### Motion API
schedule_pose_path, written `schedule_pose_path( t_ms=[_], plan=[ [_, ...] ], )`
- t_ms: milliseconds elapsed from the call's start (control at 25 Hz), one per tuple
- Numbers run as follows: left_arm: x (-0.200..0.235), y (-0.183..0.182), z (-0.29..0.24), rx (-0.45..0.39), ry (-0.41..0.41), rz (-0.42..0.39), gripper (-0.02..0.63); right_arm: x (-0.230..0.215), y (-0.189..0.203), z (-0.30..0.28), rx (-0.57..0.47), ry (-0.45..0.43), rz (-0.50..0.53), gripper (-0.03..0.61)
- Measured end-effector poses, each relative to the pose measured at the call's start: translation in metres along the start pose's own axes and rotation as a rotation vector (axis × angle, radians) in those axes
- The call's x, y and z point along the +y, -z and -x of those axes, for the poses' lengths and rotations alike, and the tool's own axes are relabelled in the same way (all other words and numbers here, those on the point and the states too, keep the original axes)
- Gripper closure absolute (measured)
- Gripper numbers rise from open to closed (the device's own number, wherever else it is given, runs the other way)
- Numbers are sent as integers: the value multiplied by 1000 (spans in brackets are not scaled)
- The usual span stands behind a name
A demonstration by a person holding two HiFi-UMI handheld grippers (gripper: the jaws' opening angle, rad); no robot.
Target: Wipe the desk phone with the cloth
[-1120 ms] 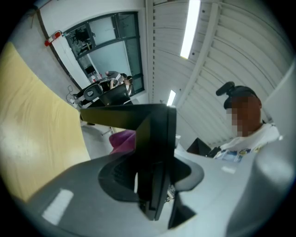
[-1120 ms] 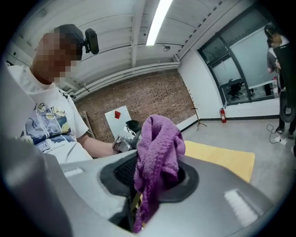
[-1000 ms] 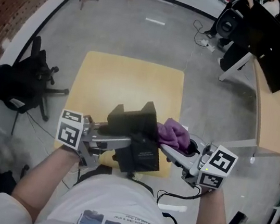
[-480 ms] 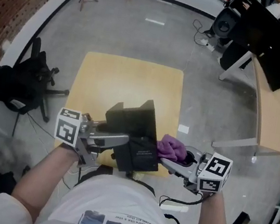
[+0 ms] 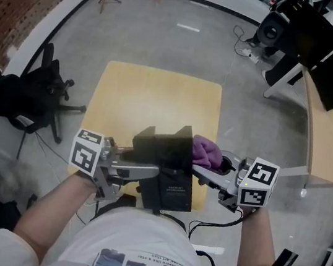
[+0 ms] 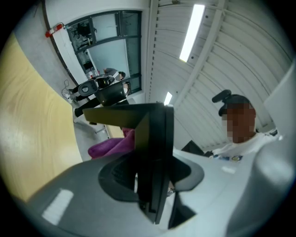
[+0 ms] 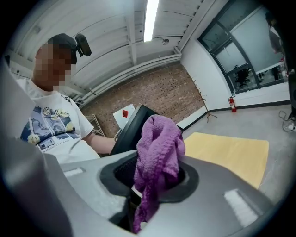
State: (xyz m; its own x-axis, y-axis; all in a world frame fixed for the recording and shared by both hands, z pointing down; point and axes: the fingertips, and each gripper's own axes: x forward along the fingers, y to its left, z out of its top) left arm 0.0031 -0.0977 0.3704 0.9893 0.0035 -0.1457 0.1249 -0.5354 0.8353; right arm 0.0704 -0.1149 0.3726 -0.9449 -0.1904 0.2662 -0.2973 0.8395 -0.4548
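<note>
Head view: we see the black desk phone (image 5: 165,163) held over the near edge of the light wooden table (image 5: 153,96), between the two hand-held tools. The left claw (image 5: 147,173) comes in from the left and pinches the phone by its left side. The right claw (image 5: 203,169) comes in from the right and pinches a bunched purple cloth (image 5: 207,151), which lies against the phone's upper right edge. We cannot tell whether the phone's underside rests on the table. A black office chair (image 5: 34,96) stands on the grey floor (image 5: 170,29) to the left, well apart from the table.

Left gripper view: we look along the left claw (image 6: 149,183), whose two jaws are closed on a thin edge of the phone (image 6: 155,148). The phone rises edge-on from between them. The cloth (image 6: 108,147) shows beyond it, on the far side, with the table (image 6: 27,139) at the left.

Right gripper view: the right claw (image 7: 148,185) is clamped on the cloth (image 7: 157,152), which stands up in a loose fold from between the jaws and hangs down in front. The phone (image 7: 132,127) shows just behind the cloth, and the table (image 7: 231,152) lies to the right.
</note>
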Motion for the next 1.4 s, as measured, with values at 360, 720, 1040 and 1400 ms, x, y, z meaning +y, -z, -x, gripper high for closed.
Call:
schedule_pose_path(
  t_ms=[360, 720, 1040, 1400],
  plan=[
    [7, -9, 15, -63, -48, 9, 433, 12, 52, -3, 68, -7, -58, 471],
    [21, -23, 20, -124, -95, 31, 433, 28, 108, 8, 107, 65, -130, 472],
    [26, -33, 9, -129, -92, 46, 433, 54, 133, -4, 224, 62, -56, 472],
    [33, -29, 0, -70, -95, 49, 433, 78, 146, -36, 404, 37, 105, 471]
  ],
)
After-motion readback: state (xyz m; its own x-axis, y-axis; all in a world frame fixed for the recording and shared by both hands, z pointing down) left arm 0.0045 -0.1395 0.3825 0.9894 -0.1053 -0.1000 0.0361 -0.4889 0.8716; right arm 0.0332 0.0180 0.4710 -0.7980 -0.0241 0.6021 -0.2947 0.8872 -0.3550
